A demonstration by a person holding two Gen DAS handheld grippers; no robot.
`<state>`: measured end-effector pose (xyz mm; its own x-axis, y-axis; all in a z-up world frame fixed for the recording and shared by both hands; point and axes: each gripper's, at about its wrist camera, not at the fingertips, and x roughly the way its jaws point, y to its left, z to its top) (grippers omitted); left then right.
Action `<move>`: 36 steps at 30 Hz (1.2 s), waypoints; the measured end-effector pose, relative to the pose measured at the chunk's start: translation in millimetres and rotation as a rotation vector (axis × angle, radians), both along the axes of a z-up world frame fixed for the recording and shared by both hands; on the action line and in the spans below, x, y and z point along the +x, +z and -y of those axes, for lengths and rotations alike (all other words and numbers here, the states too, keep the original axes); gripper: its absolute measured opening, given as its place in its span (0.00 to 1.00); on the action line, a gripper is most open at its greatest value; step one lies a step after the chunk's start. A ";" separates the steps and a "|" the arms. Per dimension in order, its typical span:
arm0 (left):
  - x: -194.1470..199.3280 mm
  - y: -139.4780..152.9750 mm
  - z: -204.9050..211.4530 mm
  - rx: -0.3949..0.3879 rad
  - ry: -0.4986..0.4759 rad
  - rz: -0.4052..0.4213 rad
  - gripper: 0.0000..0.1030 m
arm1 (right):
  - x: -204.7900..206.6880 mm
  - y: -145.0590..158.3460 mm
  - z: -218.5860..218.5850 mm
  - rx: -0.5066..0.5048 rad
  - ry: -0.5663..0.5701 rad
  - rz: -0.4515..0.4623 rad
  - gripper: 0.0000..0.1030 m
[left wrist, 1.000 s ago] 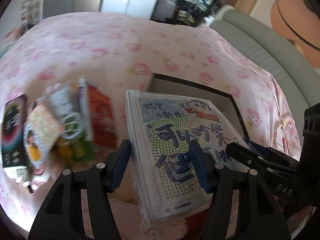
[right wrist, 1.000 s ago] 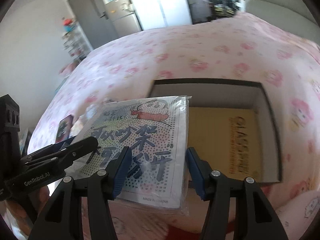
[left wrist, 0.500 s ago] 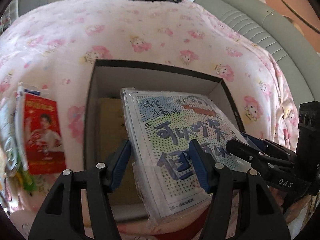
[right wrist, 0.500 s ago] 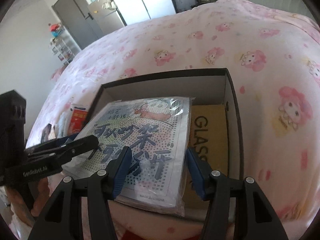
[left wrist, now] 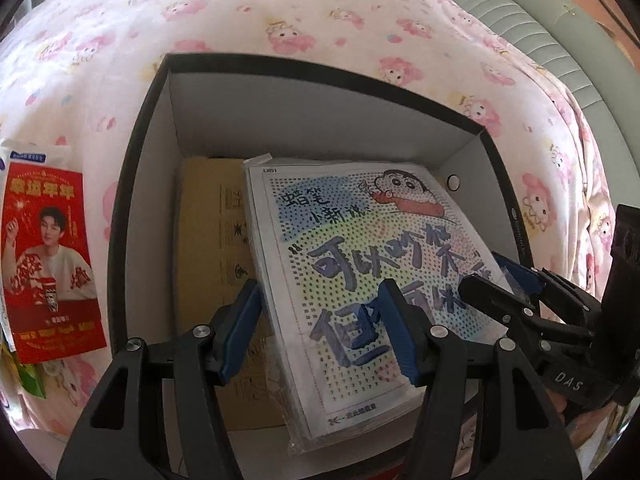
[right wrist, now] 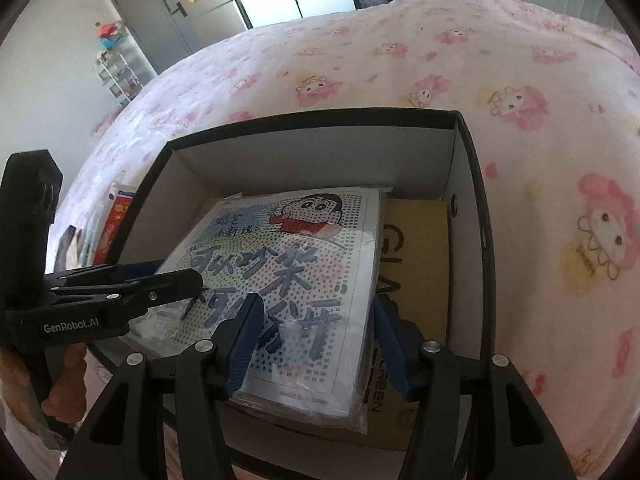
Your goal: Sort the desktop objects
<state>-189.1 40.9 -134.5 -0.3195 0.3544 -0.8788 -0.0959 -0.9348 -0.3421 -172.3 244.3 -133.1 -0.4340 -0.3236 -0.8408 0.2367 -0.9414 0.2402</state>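
Note:
A plastic-wrapped cartoon craft pack (left wrist: 360,264) (right wrist: 304,264) hangs tilted inside the mouth of a black box with white inner walls (left wrist: 320,66) (right wrist: 320,118). My left gripper (left wrist: 320,328) (right wrist: 192,280) is shut on the pack's near left part. My right gripper (right wrist: 316,332) (left wrist: 480,284) is shut on its near right part. Under the pack, a flat tan carton (left wrist: 208,240) (right wrist: 416,248) lies on the box floor. A hand shows under the left gripper's handle in the right wrist view.
The box sits on a pink cartoon-print bedsheet (left wrist: 240,8). A red sachet with a person's picture (left wrist: 48,260) (right wrist: 116,216) lies left of the box with other packets beside it. A grey padded edge (left wrist: 540,12) runs along the right. Shelves and a door (right wrist: 160,8) stand far back.
Both grippers carried the pack away from the snack packets, over the box and down into its mouth. The box now fills the middle of both views. The grip has not changed.

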 end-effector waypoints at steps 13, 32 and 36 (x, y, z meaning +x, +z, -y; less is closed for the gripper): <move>-3.1 -16.7 -7.6 -0.085 -0.020 0.054 0.59 | -0.4 -19.4 11.5 0.097 0.034 0.024 0.51; 11.5 -31.9 -7.9 -0.184 -0.106 0.177 0.61 | 7.2 -46.7 23.3 0.168 0.105 0.176 0.53; 7.8 -29.2 -4.5 -0.178 -0.126 0.201 0.61 | 8.8 -41.4 22.0 0.162 0.111 0.172 0.52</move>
<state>-181.3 45.4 -163.7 -0.0962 0.2150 -0.9719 -0.1615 -0.9668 -0.1979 -163.6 222.3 -174.5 -0.2496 -0.2161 -0.9439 0.3097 -0.9414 0.1336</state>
